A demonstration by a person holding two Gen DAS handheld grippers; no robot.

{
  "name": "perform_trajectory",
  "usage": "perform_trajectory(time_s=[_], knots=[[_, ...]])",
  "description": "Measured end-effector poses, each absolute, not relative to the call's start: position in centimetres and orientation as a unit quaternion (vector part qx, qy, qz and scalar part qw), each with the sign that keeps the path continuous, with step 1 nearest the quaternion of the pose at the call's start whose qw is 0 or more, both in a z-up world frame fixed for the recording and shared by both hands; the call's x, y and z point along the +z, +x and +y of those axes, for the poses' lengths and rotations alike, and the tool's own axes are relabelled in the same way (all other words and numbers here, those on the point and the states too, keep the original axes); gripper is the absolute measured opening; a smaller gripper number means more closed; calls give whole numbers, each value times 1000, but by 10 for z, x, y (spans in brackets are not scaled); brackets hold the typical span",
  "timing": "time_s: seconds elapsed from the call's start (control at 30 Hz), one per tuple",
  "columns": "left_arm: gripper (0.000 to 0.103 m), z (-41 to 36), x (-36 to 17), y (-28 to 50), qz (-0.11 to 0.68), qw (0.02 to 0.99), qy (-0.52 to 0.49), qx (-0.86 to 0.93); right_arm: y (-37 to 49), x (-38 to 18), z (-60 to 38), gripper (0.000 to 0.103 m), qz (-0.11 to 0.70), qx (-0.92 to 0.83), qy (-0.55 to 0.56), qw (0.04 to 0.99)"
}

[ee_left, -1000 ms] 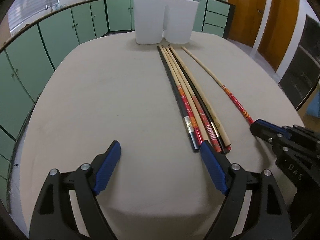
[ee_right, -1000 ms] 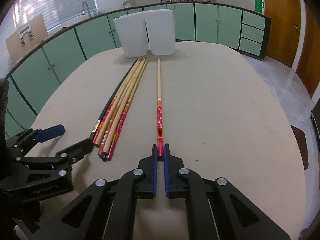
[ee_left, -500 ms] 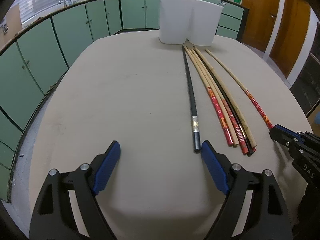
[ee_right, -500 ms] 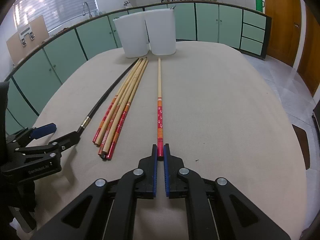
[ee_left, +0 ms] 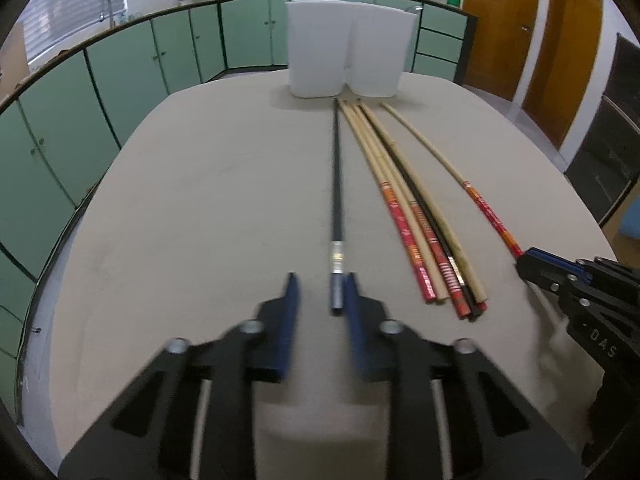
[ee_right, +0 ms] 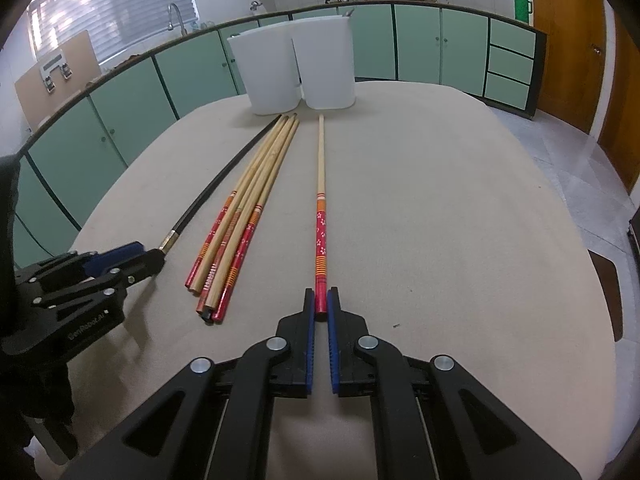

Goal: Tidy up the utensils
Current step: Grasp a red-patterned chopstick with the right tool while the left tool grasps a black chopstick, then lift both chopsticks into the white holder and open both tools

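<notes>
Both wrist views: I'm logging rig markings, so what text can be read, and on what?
"DAS": on the right gripper body, rest cut off.
"GenRobot.AI", roughly, blurred: on the left gripper body.
Chopstick bundle markings: patterns, no readable words.

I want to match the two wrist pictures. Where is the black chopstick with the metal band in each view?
Left wrist view: the black chopstick runs up the middle, its near end between the left gripper fingers.
Right wrist view: the same chopstick lies at the left, curving toward the left gripper.
Shared landmark: the two white containers at the table's far end.
</notes>
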State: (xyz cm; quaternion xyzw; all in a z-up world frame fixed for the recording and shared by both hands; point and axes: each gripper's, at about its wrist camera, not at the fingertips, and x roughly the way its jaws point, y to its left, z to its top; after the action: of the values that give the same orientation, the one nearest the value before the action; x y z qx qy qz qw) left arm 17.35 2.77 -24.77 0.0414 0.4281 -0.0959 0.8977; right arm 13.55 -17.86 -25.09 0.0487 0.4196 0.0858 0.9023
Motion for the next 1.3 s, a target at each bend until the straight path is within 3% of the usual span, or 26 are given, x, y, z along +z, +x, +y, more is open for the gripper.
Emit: perform_trajectory(time_s=[0.07, 0.47, 0.97, 1.3], knots=[[6, 25, -248, 173, 428, 897, 44, -99, 135, -251, -179, 6, 419, 86, 49, 903], [6, 37, -207, 158, 385, 917, 43, -97, 131, -223, -186, 6, 391, 85, 47, 915], [6, 47, -88, 163, 280, 950, 30, -134, 141, -104, -202, 6, 285, 111, 24, 952], [6, 42, -46, 192, 260, 950, 5, -174, 185, -44, -206, 6, 263, 151, 30, 952]])
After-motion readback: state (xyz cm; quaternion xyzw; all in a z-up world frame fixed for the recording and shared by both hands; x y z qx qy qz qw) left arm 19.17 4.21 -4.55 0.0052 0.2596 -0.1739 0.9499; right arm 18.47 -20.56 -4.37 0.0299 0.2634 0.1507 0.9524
